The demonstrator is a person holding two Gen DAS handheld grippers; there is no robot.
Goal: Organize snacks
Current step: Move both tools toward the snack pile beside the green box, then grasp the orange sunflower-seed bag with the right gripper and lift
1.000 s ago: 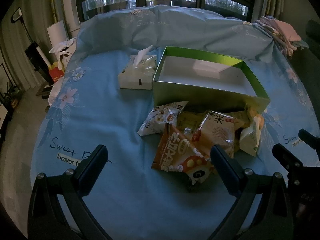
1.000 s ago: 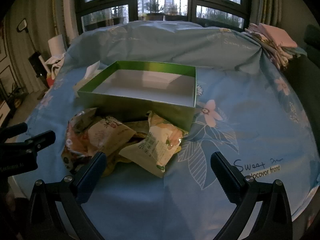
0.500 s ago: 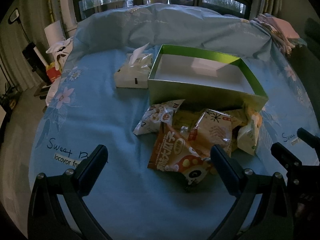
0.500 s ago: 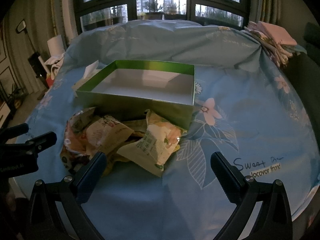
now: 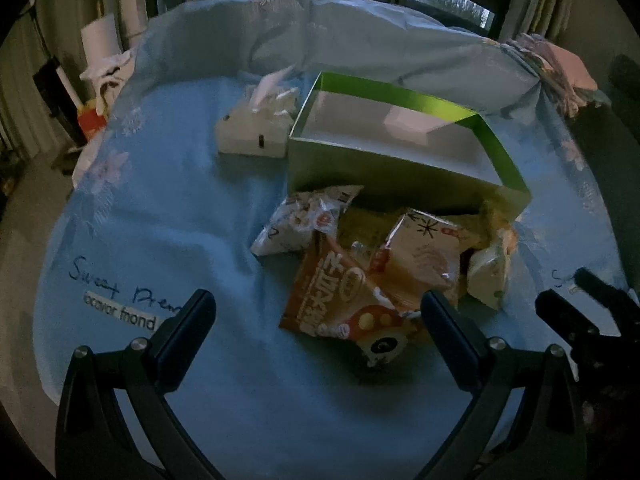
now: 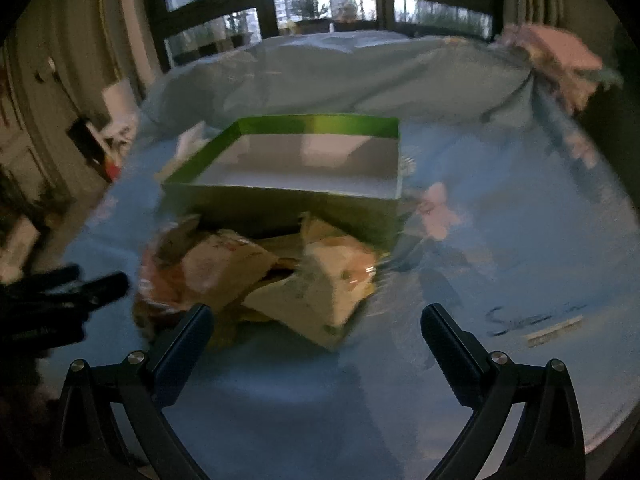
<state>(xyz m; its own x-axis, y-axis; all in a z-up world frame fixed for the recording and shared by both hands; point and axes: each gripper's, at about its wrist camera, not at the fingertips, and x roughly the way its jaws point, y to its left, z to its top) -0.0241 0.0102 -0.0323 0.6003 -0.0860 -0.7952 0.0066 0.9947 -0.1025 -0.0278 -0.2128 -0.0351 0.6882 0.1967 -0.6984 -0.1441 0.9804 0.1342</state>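
Snacks [image 5: 384, 268] lie in one loose heap on the blue cloth [image 5: 160, 208], pressed against the near wall of the green box [image 5: 400, 176], which sits empty behind them. We hold both grippers wide apart and clamped on nothing. Our left gripper [image 5: 316, 312] hovers with the orange packet [image 5: 332, 300] just ahead between its fingers, its long axis running from the box toward us, so that packet seems the left's natural first pick. Our right gripper [image 6: 316, 324] faces the pale packet [image 6: 312, 304] at the heap's right end, which lies nearer this hand. Each pick would then travel forward over the heap into the box. We count one box, one tissue pack [image 5: 256, 132] beside its left end, and about six packets, though overlap and blur make that count uncertain.
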